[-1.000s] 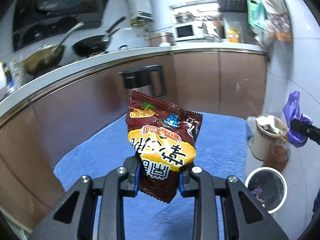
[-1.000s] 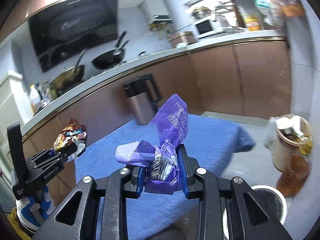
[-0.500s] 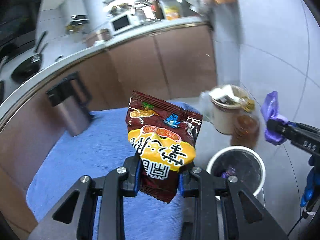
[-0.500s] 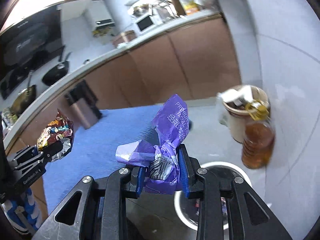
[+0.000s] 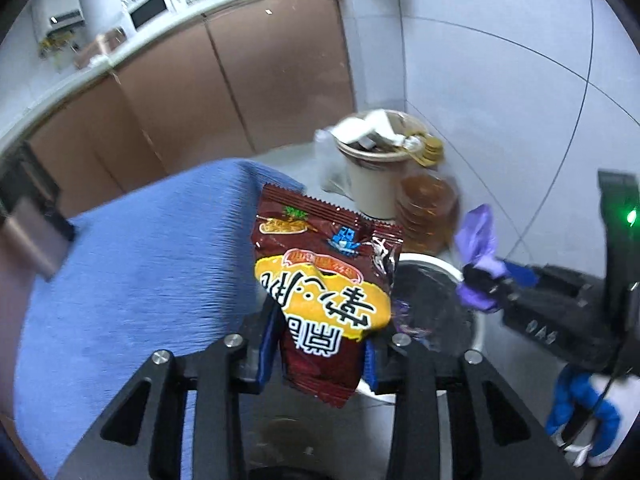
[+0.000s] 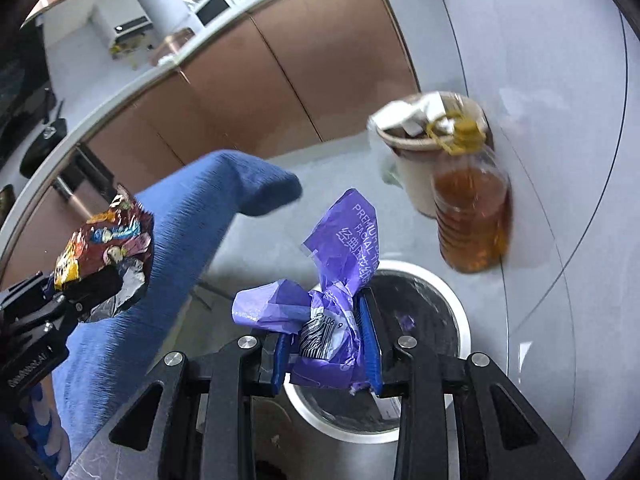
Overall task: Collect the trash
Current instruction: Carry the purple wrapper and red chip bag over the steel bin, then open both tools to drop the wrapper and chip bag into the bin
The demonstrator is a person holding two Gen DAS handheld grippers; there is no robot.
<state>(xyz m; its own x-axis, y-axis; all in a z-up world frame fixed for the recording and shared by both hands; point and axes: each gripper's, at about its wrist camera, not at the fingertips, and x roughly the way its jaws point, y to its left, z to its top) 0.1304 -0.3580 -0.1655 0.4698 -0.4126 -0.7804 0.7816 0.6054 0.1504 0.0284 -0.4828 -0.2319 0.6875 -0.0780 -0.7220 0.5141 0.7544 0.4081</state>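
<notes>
**Two wrappers held over the white-rimmed bin**

The round, white-rimmed waste bin with a dark liner (image 6: pixel 448 304) stood on the grey floor, and both tools were above it. The left gripper (image 5: pixel 320 354) had the dark red and yellow crinkled snack packet (image 5: pixel 326 292) between its blue pads; its jaws had just been opening, and a thin gap showed at the right pad, so whether the pads pressed on the packet could not be told. The packet hung just left of the bin's rim in the left wrist view. The right gripper (image 6: pixel 326 344) was clamped on the crumpled purple plastic tissue wrapper (image 6: pixel 332 300), directly above the bin's mouth; its jaws had just been opening slightly, with the wrapper between them. Behind the bin stood a clear plastic bottle of amber oil (image 6: pixel 472 216) and a beige bucket stuffed with waste (image 6: pixel 412 160). Left of the bin lay a blue cloth-covered table (image 5: pixel 152 256).
</notes>
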